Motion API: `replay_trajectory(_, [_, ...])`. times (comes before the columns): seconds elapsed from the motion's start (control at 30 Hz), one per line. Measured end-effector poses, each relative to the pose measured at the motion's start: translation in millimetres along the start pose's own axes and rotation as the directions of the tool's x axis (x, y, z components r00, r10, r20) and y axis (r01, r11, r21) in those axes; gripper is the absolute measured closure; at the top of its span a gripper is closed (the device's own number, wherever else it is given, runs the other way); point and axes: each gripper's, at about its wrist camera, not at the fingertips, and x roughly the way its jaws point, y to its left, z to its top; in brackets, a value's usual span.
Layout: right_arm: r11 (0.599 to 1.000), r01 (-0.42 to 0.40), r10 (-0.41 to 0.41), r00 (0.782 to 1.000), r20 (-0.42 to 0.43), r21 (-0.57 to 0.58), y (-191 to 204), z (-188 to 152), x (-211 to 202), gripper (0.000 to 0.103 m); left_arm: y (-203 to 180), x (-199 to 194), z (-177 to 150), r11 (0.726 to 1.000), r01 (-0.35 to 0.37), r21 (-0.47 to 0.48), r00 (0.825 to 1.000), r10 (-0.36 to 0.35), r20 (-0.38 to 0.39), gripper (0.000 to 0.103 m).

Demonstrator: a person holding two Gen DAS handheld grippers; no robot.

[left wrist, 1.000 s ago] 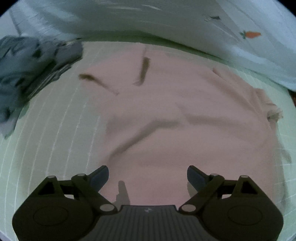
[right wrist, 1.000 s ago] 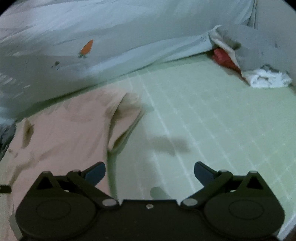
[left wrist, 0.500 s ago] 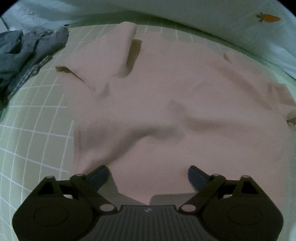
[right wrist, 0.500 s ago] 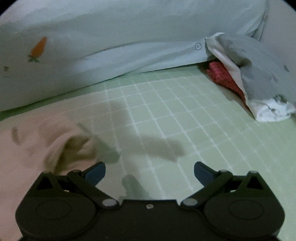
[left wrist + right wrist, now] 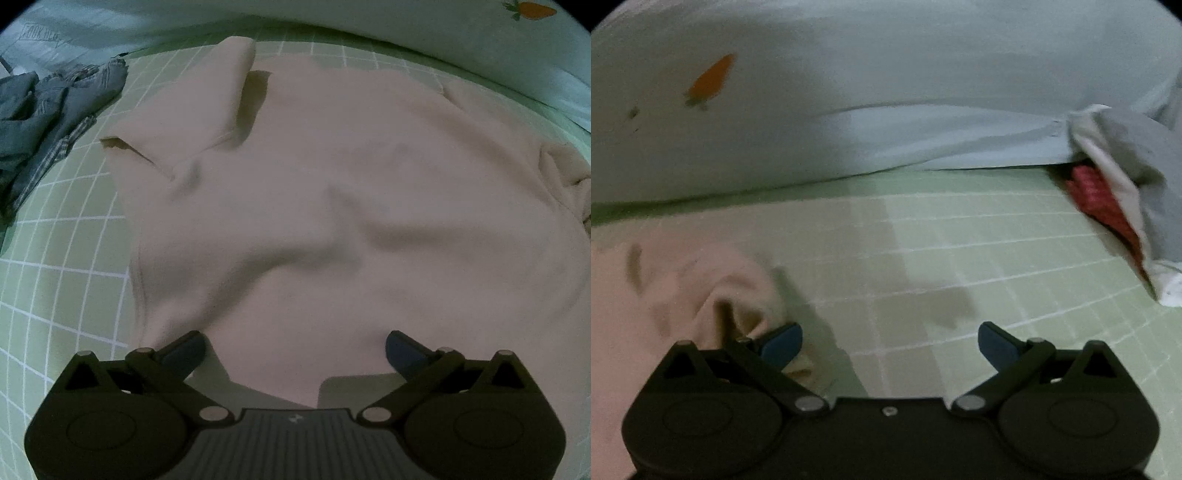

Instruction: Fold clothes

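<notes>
A pale pink T-shirt (image 5: 332, 192) lies spread and wrinkled on the green grid sheet (image 5: 66, 258). Its left sleeve (image 5: 177, 122) is folded over near the top left. My left gripper (image 5: 295, 349) is open and empty, hovering over the shirt's near hem. In the right wrist view the shirt's bunched right sleeve (image 5: 713, 288) lies at the lower left. My right gripper (image 5: 890, 341) is open and empty, its left finger (image 5: 783, 341) close to that sleeve, the rest over the bare sheet (image 5: 960, 258).
A crumpled grey plaid garment (image 5: 48, 110) lies at the far left. A pale blue duvet with a carrot print (image 5: 849, 85) runs along the back. A grey-and-white cloth over something red (image 5: 1123, 192) sits at the far right.
Both grippers have moved closer to the bed. The left view now shows the shirt nearer and larger. The right gripper has shifted right, so the sleeve sits beside its left finger.
</notes>
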Motion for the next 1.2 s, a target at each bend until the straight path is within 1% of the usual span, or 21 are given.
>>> replay_trajectory(0.03, [1.0,-0.014,0.014,1.0,-0.006,-0.013,5,-2,-1,0.001,0,0,0,1.0,0.0,0.0,1.0,0.0,-0.001,0.0])
replay_trajectory(0.17, [0.999,-0.039,0.039,0.999,-0.017,0.008,5,-2,-1,0.004,0,0,-1,1.0,0.004,0.008,1.0,-0.004,0.0,0.0])
replay_trajectory(0.27, [0.998,-0.058,0.058,0.998,-0.024,0.024,5,-2,-1,0.014,1,1,0,1.0,0.005,0.009,1.0,-0.006,0.0,0.0])
replay_trajectory(0.33, [0.997,-0.07,0.071,0.997,-0.029,0.034,5,-1,-2,0.027,2,2,0,1.0,0.007,0.011,1.0,-0.007,0.0,0.0])
replay_trajectory(0.37, [0.996,-0.076,0.077,0.997,-0.032,0.04,5,-1,-2,0.031,2,2,0,1.0,0.008,0.013,1.0,-0.008,0.0,0.0])
replay_trajectory(0.43, [0.994,-0.088,0.09,0.995,-0.032,0.07,2,1,-2,0.046,3,2,0,1.0,0.009,0.013,1.0,-0.009,0.0,0.0])
replay_trajectory(0.47, [0.991,-0.094,0.097,0.995,-0.03,0.092,-1,3,-1,0.048,3,2,1,1.0,0.009,0.013,1.0,-0.009,-0.001,0.0])
replay_trajectory(0.5, [0.991,-0.095,0.099,0.994,-0.042,0.088,-1,3,1,0.053,3,3,1,1.0,0.008,0.012,1.0,-0.008,-0.003,0.0])
replay_trajectory(0.53, [0.992,-0.097,0.102,0.993,-0.053,0.085,-1,3,3,0.06,2,3,2,1.0,0.008,0.012,1.0,-0.008,-0.006,0.0])
replay_trajectory(0.6, [0.992,-0.102,0.108,0.991,-0.075,0.077,-2,3,7,0.069,2,3,3,1.0,0.008,0.011,1.0,-0.008,-0.011,0.0])
replay_trajectory(0.67, [0.991,-0.122,0.127,0.988,-0.086,0.058,2,1,6,0.069,2,3,4,1.0,0.008,0.01,1.0,-0.008,-0.012,0.0])
replay_trajectory(0.87, [0.984,-0.167,0.172,0.98,-0.095,0.061,7,-3,2,0.069,2,4,4,1.0,0.007,0.007,1.0,-0.007,-0.012,0.0])
replay_trajectory(0.97, [0.977,-0.208,0.212,0.972,-0.102,0.049,6,-3,1,0.069,1,4,6,1.0,0.006,0.003,1.0,-0.006,-0.021,0.0])
replay_trajectory(1.0, [0.974,-0.221,0.224,0.969,-0.104,0.04,6,-4,1,0.075,1,4,7,1.0,0.006,0.001,1.0,-0.006,-0.024,0.0])
replay_trajectory(1.03, [0.972,-0.232,0.234,0.966,-0.106,0.033,7,-5,0,0.085,1,4,8,1.0,0.006,0.001,1.0,-0.006,-0.026,0.0])
replay_trajectory(1.1, [0.972,-0.235,0.235,0.966,-0.109,0.014,8,-6,-1,0.097,-1,4,9,1.0,0.004,-0.006,0.999,-0.004,-0.032,0.0])
replay_trajectory(1.2, [0.972,-0.234,0.231,0.967,-0.107,-0.011,9,-8,-3,0.098,-4,4,11,1.0,0.0,-0.014,0.999,-0.001,-0.041,0.0])
